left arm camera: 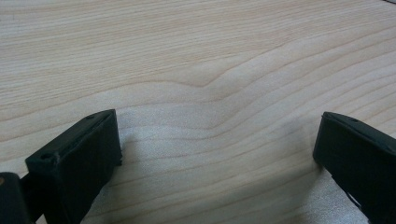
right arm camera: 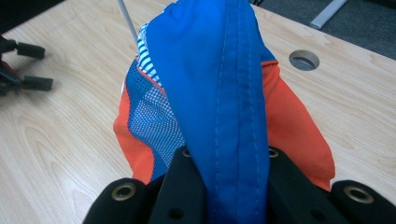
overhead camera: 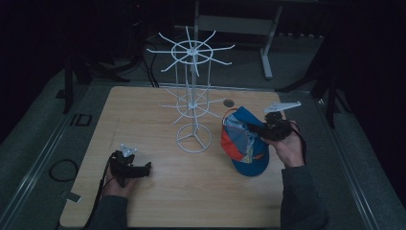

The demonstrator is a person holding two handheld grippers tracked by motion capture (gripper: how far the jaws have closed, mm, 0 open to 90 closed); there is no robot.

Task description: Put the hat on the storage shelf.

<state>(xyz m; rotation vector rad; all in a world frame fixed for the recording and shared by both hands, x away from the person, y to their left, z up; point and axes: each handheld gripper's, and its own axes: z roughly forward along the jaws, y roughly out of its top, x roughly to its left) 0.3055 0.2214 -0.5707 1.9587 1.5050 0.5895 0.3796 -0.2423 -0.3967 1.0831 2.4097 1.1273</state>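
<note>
High view: desk (overhead camera: pixel 143 115), wire rack (overhead camera: pixel 193 96) standing mid-desk | cap (overhead camera: pixel 244 141) right of rack, lifted, blue fabric pinched in right claw (right arm camera: pixel 224 163) | left claw (left arm camera: pixel 219 154) jaws apart, empty, low over near-left desk.

Cap (right arm camera: pixel 224 93) fold's lower end hidden between right tool (right arm camera: pixel 224 186) jaws; left tool (left arm camera: pixel 215 158) jaws cropped by frame bottom.

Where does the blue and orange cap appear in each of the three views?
High view: cap right of centre, beside the white wire rack, in the right tool.
Left gripper view: not in it.
Right gripper view: cap centre, clamped between the jaws.
Shared landmark: the wooden table.
</note>
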